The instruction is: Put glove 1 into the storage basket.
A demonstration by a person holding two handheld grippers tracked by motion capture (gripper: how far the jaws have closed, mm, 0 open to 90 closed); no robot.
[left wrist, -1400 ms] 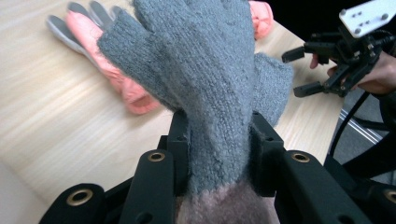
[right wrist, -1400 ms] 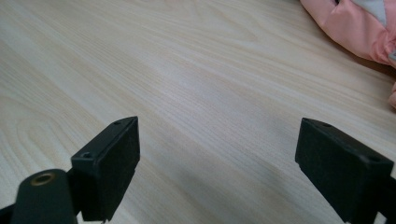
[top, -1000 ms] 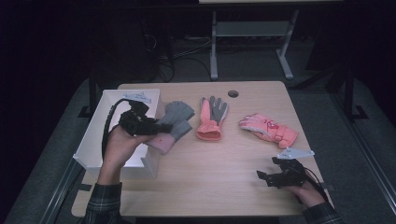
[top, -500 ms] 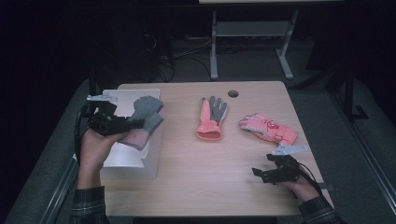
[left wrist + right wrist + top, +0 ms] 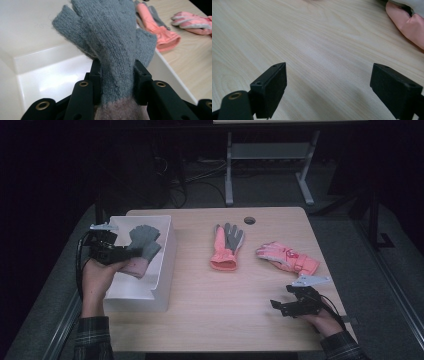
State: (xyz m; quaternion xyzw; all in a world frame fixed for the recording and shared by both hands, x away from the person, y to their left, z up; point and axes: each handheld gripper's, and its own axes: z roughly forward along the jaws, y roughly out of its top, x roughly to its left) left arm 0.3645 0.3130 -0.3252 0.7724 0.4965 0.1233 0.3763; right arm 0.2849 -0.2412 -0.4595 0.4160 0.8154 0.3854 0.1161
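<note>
Clamping a grey knitted glove [image 5: 110,47] just above its pinkish cuff, the left gripper [image 5: 120,253] had its jaws closed tight on the wool, which bulged out on either side of them. In the left gripper view the glove stood up from the jaws with its short fingers spread, and the white bin [image 5: 50,75] lay directly beneath. The high view placed the glove over the bin [image 5: 165,250] at the left edge of the surface [image 5: 240,320], its fingers pointing toward the far side and its cuff against the person's left hand [image 5: 97,277].

The right gripper [image 5: 287,306] rested low at the near right of the surface, its jaws wide apart with nothing between them; in the right gripper view only bare wood grain lay in the gap. A pink ski glove [image 5: 287,260] lay just beyond it, toward the far right, its edge also showing in the right gripper view [image 5: 404,25]. A coral and grey glove [image 5: 226,246] lay flat in the middle of the surface, fingers toward the far side, well apart from the bin.
</note>
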